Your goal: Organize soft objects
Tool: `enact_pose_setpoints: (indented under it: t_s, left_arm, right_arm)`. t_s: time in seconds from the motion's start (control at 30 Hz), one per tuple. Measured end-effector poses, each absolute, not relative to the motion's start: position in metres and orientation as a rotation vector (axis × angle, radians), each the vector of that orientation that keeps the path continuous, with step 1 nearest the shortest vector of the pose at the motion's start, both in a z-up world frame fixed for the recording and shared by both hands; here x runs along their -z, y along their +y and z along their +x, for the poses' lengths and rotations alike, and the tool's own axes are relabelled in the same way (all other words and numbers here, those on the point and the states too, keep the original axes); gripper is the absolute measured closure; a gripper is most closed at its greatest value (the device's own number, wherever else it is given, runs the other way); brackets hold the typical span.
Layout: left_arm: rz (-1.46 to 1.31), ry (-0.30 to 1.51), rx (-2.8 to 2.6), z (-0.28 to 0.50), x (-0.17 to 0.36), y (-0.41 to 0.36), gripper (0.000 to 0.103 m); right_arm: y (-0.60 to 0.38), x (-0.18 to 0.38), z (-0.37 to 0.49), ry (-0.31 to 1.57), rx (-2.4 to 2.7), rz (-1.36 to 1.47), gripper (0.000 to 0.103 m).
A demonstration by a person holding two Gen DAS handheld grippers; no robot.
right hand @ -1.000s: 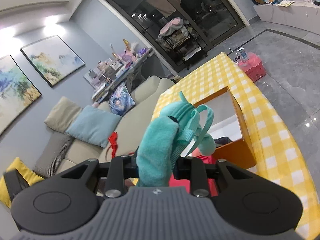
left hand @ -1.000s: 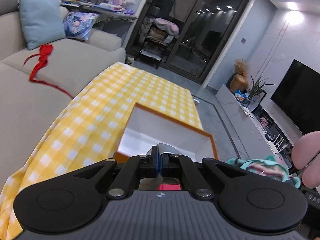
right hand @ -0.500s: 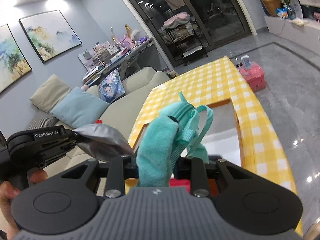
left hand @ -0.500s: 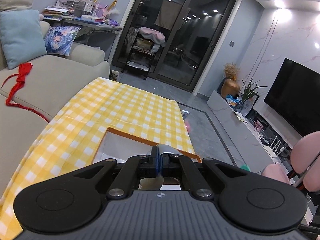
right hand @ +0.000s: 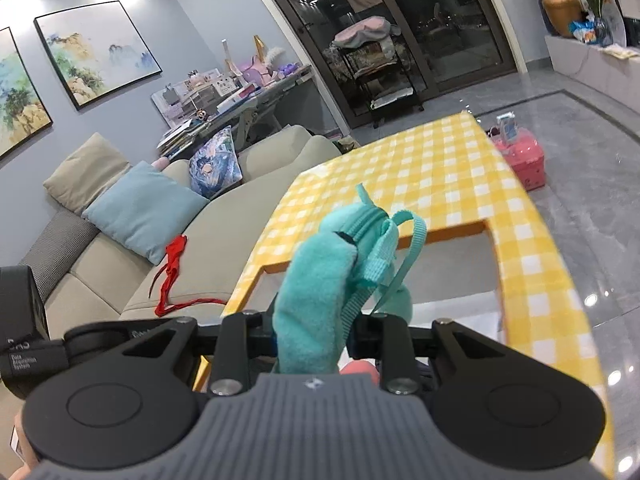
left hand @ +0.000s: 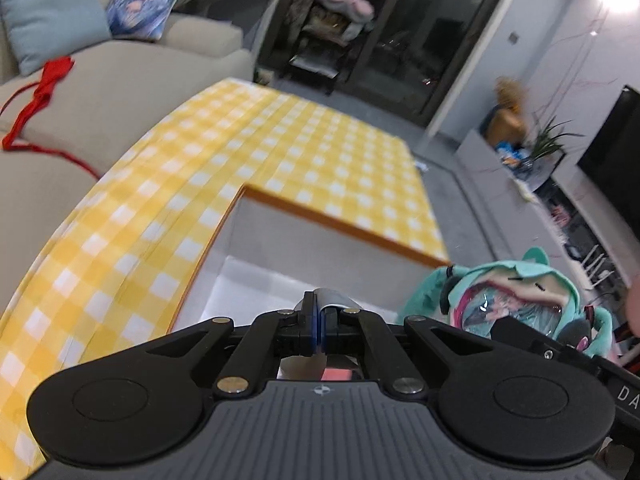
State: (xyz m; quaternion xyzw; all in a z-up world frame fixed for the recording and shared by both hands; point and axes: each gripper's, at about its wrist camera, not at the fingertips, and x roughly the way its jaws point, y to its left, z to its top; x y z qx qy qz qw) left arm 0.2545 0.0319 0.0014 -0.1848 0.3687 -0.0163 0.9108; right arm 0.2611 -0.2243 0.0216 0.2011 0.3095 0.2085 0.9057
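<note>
My left gripper is shut on a thin silver-grey soft piece and hangs over the near edge of an open orange-rimmed white box. My right gripper is shut on a teal plush bag with a teal strap, held above the same box. In the left wrist view the plush bag shows at right, with a clear pink-printed front.
The box sits on a table with a yellow checked cloth. A beige sofa with cushions and a red ribbon lies left. A pink container stands on the floor beyond the table.
The left gripper dipped and moved forward over the box. The teal plush bag came into the left view at right. The right gripper moved closer over the box.
</note>
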Motion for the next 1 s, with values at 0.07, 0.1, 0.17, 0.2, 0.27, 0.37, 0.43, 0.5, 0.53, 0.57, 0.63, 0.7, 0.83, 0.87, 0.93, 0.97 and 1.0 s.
enact_pose_setpoints:
  t_s: [0.07, 0.1, 0.17, 0.2, 0.27, 0.37, 0.43, 0.5, 0.53, 0.57, 0.63, 0.7, 0.83, 0.87, 0.93, 0.97, 1.0]
  left_arm:
    - [-0.366, 0.775, 0.011, 0.258, 0.007, 0.032, 0.102]
    - [-0.349, 0.784, -0.012, 0.259, 0.011, 0.031, 0.102]
    - [-0.3, 0.8, -0.065, 0.261, 0.017, 0.027, 0.102]
    - [-0.279, 0.807, -0.087, 0.261, 0.02, 0.026, 0.102]
    - [-0.253, 0.831, -0.11, 0.262, 0.026, 0.022, 0.102]
    - [-0.258, 0.898, -0.154, 0.264, 0.035, 0.022, 0.102]
    - [-0.29, 0.929, -0.173, 0.266, 0.041, 0.024, 0.101]
    - [-0.275, 0.932, -0.183, 0.266, 0.046, 0.024, 0.101]
    - [-0.261, 0.928, -0.185, 0.266, 0.048, 0.022, 0.1]
    - [-0.238, 0.932, -0.179, 0.266, 0.05, 0.02, 0.099]
    - [-0.191, 0.935, -0.181, 0.265, 0.052, 0.016, 0.098]
    - [-0.167, 0.924, -0.172, 0.264, 0.052, 0.012, 0.089]
    - [-0.167, 0.897, -0.106, 0.263, 0.052, 0.007, 0.049]
    - [-0.164, 0.895, -0.087, 0.263, 0.052, 0.005, 0.045]
    - [-0.156, 0.898, -0.049, 0.262, 0.052, 0.002, 0.038]
    - [-0.161, 0.899, -0.026, 0.262, 0.053, 0.002, 0.035]
    - [-0.17, 0.891, -0.011, 0.261, 0.054, 0.003, 0.03]
  right_arm:
    - [-0.216, -0.008, 0.27, 0.644, -0.432, 0.425, 0.076]
    - [-0.213, -0.003, 0.274, 0.645, -0.438, 0.427, 0.076]
    - [-0.209, 0.01, 0.279, 0.652, -0.457, 0.446, 0.076]
    - [-0.206, 0.016, 0.282, 0.662, -0.457, 0.44, 0.076]
    - [-0.201, 0.026, 0.286, 0.681, -0.447, 0.397, 0.076]
    - [-0.199, 0.037, 0.289, 0.704, -0.433, 0.352, 0.076]
    - [-0.201, 0.043, 0.291, 0.721, -0.416, 0.336, 0.076]
    - [-0.201, 0.045, 0.292, 0.719, -0.38, 0.287, 0.076]
    - [-0.199, 0.044, 0.29, 0.712, -0.358, 0.245, 0.076]
    - [-0.2, 0.044, 0.29, 0.704, -0.34, 0.207, 0.076]
    - [-0.201, 0.043, 0.291, 0.697, -0.317, 0.164, 0.076]
    - [-0.206, 0.045, 0.295, 0.713, -0.296, 0.162, 0.076]
    - [-0.21, 0.051, 0.301, 0.747, -0.24, 0.073, 0.076]
    - [-0.21, 0.053, 0.301, 0.75, -0.232, 0.052, 0.076]
    - [-0.211, 0.053, 0.301, 0.764, -0.226, 0.033, 0.076]
    - [-0.212, 0.055, 0.302, 0.775, -0.225, 0.035, 0.076]
    - [-0.214, 0.057, 0.303, 0.785, -0.22, 0.047, 0.076]
